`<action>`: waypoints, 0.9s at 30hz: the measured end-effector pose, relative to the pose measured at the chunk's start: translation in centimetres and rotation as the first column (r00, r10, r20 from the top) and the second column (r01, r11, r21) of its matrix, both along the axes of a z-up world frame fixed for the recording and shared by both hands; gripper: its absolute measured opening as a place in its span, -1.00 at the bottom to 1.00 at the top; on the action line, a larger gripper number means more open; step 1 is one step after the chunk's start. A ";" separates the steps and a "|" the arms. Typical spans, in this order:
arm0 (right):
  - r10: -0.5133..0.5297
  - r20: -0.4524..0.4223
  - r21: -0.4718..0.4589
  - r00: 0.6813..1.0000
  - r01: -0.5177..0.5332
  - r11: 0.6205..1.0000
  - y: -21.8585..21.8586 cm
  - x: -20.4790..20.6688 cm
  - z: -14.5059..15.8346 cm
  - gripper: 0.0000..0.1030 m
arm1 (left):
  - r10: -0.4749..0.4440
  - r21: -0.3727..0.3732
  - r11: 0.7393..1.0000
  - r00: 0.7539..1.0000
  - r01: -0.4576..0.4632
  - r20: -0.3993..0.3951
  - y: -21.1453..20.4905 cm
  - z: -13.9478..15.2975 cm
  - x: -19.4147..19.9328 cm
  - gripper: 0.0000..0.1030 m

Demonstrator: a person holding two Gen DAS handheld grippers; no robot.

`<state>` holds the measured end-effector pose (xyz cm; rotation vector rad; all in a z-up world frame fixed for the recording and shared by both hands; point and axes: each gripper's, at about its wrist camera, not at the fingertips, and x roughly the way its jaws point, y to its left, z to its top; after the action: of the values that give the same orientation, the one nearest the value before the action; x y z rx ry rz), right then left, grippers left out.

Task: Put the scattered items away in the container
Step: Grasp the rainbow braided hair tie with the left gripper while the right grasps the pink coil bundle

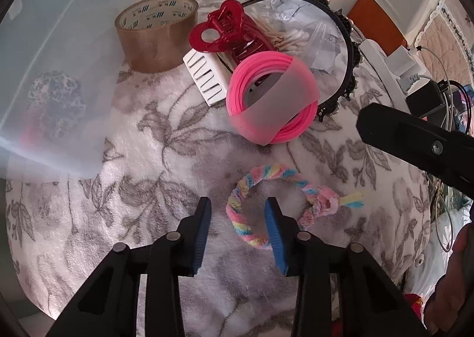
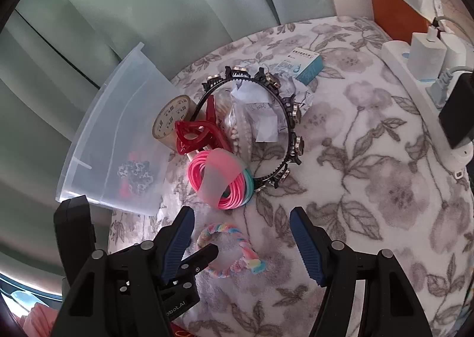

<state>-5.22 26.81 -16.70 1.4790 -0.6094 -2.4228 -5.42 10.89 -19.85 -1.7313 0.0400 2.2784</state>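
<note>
The left gripper [image 1: 238,212] points steeply down at the flowered blanket [image 1: 154,141], its blue pads partly drawn in and straddling the near-left arc of a pastel rainbow scrunchie [image 1: 268,206]. One pad stands outside the ring, the other inside it; neither visibly presses the fabric, so nothing is pinched. The scrunchie is a twisted, fuzzy loop of pink, yellow and blue, lying flat with a small tail at its right end.

The right gripper [image 2: 241,236] hovers just beside it with fingers spread wide and nothing between them; in its view the scrunchie [image 2: 234,251] lies low between the pads, with the left tool's black finger reaching into the ring.

Beyond the scrunchie sits a coil of pink hair ties [image 1: 271,97] wrapped in a frosted band, then a red heart-shaped claw clip [image 1: 228,30], a white clip [image 1: 206,77], a bag of cotton swabs [image 1: 291,36], a roll of brown tape [image 1: 157,33] and a black studded headband [image 1: 349,49], all bunched together. The translucent container [image 2: 118,141] stands to the left at the blanket's edge, holding a dark patterned scrunchie [image 2: 136,174]. A small blue box [image 2: 306,65] lies farther back.
</note>
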 end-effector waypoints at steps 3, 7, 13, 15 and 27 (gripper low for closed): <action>0.050 0.007 -0.013 0.999 -0.050 0.999 -1.2 -0.9 -0.7 0.37 | 0.006 0.006 1.000 1.000 -0.006 0.004 -0.2 -0.3 -0.1 -0.40; 0.089 0.016 -0.024 0.996 -0.088 0.996 -2.3 -2.1 -1.8 0.37 | 0.010 0.025 1.000 1.000 -0.010 0.006 -0.4 -0.4 -0.3 -0.40; 0.082 0.043 -0.025 0.996 -0.081 0.996 -2.5 -4.0 -3.3 0.36 | 0.017 0.021 1.000 1.000 -0.016 -0.020 -0.5 -0.3 -0.3 -0.65; 0.087 0.042 -0.022 0.995 -0.086 0.996 -2.7 -4.5 -3.6 0.34 | 0.035 0.037 0.999 0.999 -0.034 -0.017 -0.9 -0.4 -0.4 -0.76; 0.049 0.040 -0.028 0.998 -0.048 0.998 -2.8 -5.0 -3.7 0.00 | 0.043 0.059 0.997 0.999 -0.042 -0.014 -1.2 -0.3 -0.1 -0.84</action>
<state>-10.23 24.02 -20.41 1.5184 -0.6053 -2.3443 -5.52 9.73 -20.12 -1.7007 -0.0612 2.2993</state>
